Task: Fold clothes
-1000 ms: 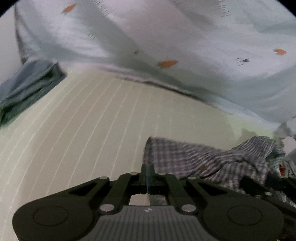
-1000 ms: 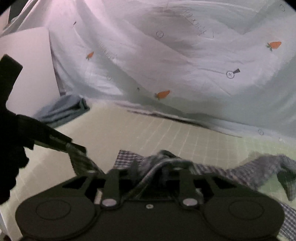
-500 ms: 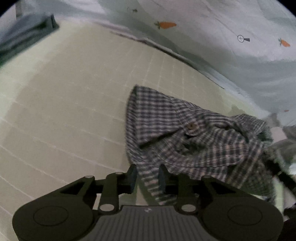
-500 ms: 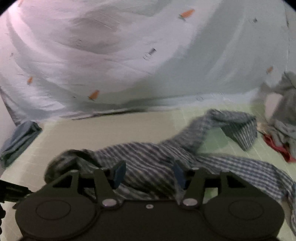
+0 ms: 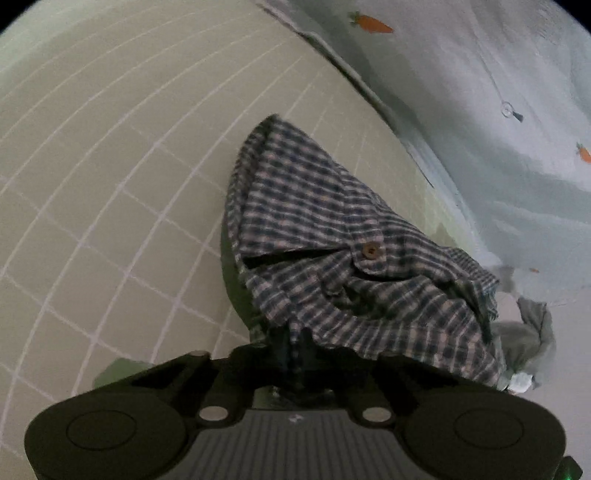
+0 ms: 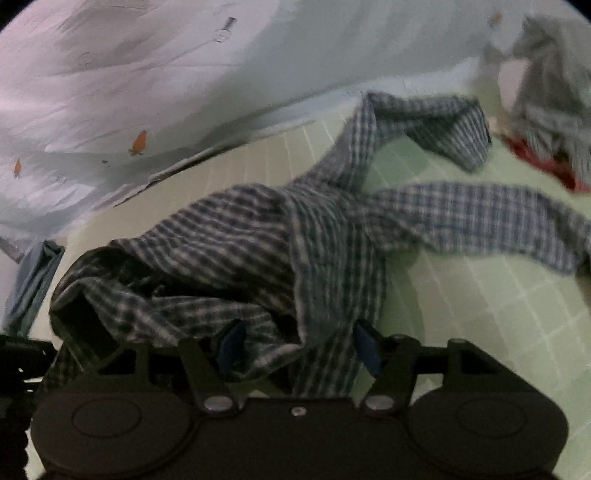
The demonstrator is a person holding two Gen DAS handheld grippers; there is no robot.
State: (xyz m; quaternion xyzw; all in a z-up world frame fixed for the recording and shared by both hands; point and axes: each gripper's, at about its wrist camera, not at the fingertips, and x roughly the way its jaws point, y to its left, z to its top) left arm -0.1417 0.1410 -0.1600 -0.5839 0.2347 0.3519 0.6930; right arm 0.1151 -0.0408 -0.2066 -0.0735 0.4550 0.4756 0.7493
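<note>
Left claw [image 5: 295,354] is clamped tight on the checked shirt [image 5: 332,236], bunched on the gridded surface [image 5: 110,184]. Right claw [image 6: 297,343] is closing, shirt fabric between its blue pads [image 6: 365,347]. No readable writing. Only the right view shows the sleeves [image 6: 480,210] and red cloth [image 6: 546,166].

A pale green mat [image 5: 110,177] ruled with a white grid covers the work surface. Behind it hangs a wrinkled light blue sheet [image 6: 184,74] printed with small orange carrots [image 5: 373,23]. A folded grey-blue cloth [image 6: 35,280] lies at the mat's left edge.
</note>
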